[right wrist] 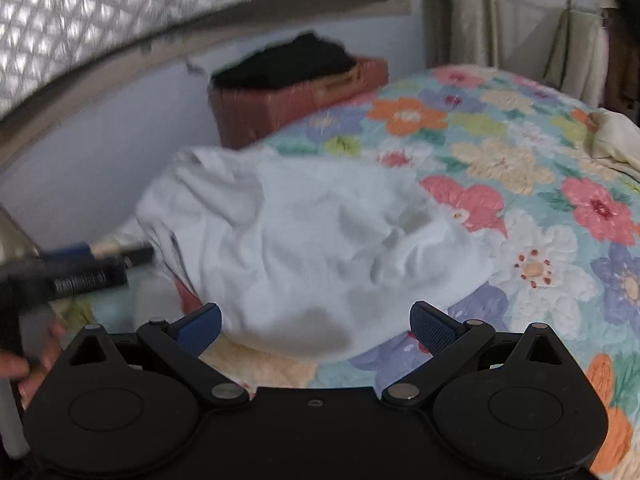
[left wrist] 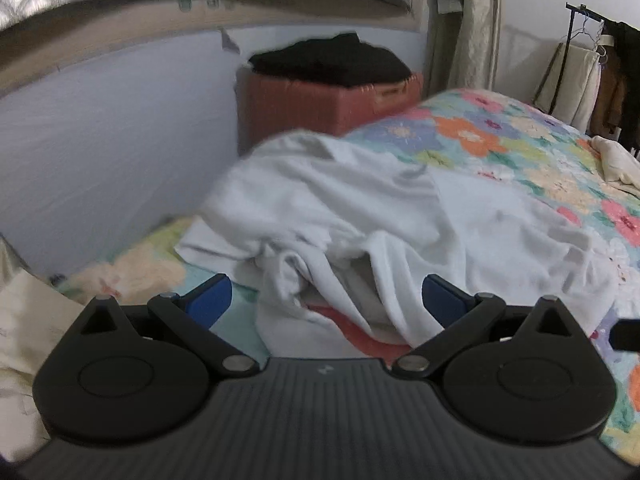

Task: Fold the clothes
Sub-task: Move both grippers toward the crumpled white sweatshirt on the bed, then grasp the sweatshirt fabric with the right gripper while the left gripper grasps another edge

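A crumpled white garment [left wrist: 360, 216] lies heaped on a floral bedspread [left wrist: 540, 148]. My left gripper [left wrist: 326, 300] is open, its blue pads on either side of the garment's bunched near edge, cloth lying between the fingers. In the right wrist view the same white garment [right wrist: 304, 232] spreads in front of my right gripper [right wrist: 316, 326], which is open at the cloth's near hem with nothing clamped. The left gripper [right wrist: 96, 260] shows at the left of that view, held by a hand [right wrist: 36, 360], beside the garment's left edge.
A red-brown box [left wrist: 320, 104] with dark folded clothes [left wrist: 328, 60] on top stands by the pale wall behind the bed. A cream cloth [left wrist: 616, 160] lies at the bed's far right. A clothes rack [left wrist: 600, 64] with hanging items stands beyond. The floral bedspread [right wrist: 520, 184] extends right.
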`<state>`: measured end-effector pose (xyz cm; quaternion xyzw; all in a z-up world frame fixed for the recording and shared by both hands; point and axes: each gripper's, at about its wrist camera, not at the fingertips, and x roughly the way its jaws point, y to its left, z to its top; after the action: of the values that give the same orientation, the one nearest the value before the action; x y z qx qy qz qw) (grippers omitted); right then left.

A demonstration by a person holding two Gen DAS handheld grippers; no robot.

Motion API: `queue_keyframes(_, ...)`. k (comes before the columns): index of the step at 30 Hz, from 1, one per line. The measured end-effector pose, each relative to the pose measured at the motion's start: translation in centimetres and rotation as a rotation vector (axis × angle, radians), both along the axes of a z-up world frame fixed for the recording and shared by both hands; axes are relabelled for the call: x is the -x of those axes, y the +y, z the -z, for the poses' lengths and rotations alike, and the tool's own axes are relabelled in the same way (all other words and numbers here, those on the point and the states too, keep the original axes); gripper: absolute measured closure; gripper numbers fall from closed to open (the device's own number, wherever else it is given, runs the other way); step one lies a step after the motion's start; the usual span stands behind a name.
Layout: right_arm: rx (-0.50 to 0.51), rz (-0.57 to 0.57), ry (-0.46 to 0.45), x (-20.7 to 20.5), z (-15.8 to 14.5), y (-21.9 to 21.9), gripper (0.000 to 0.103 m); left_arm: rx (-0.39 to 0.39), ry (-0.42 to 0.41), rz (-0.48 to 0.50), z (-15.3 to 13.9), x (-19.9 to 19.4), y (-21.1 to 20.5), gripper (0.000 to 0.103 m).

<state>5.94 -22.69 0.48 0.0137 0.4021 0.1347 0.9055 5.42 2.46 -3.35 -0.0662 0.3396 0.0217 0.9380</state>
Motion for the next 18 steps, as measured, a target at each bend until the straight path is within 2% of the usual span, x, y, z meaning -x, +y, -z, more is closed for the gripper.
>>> queue_keyframes(4, 0.002, 0.023, -0.005, -1.7, 0.5, -1.0, 0.001, 0.095, 0.031, 0.035, 0.9, -1.5, 0.9, 0.000)
queue_keyframes(7, -0.005, 0.083, -0.014, -3.6, 1.2, -2.4, 0.001, 0.090, 0.033, 0.049, 1.7, -2.4, 0.9, 0.000)
queue_keyframes(8, -0.018, 0.119, -0.019, -4.1, 1.5, -3.1, 0.001, 0.086, 0.039, 0.027, 2.5, -2.6, 1.0, 0.000)
queue_keyframes(10, -0.073, 0.216, -0.045, -4.8, 2.1, -4.8, 0.001, 0.086, 0.075, -0.033, 4.0, -3.3, 1.3, 0.000)
queue_keyframes(12, -0.176, 0.314, -0.057, -5.3, 2.9, -6.8, 0.001, 0.096, 0.136, -0.104, 5.5, -4.2, 1.7, 0.000)
queue_keyframes(15, -0.333, 0.378, -0.023, -6.2, 4.5, -8.8, 0.004, 0.199, 0.124, -0.113, 5.6, -4.3, 2.7, 0.000)
queue_keyframes(17, -0.349, 0.389, -0.008, -6.9, 5.6, -9.3, 0.005, 0.197, 0.120, -0.122, 5.5, -4.1, 2.9, 0.009)
queue_keyframes(18, -0.321, 0.394, -0.008, -7.3, 6.0, -9.3, 0.005, 0.195, 0.119, -0.126, 5.5, -4.1, 3.0, 0.027)
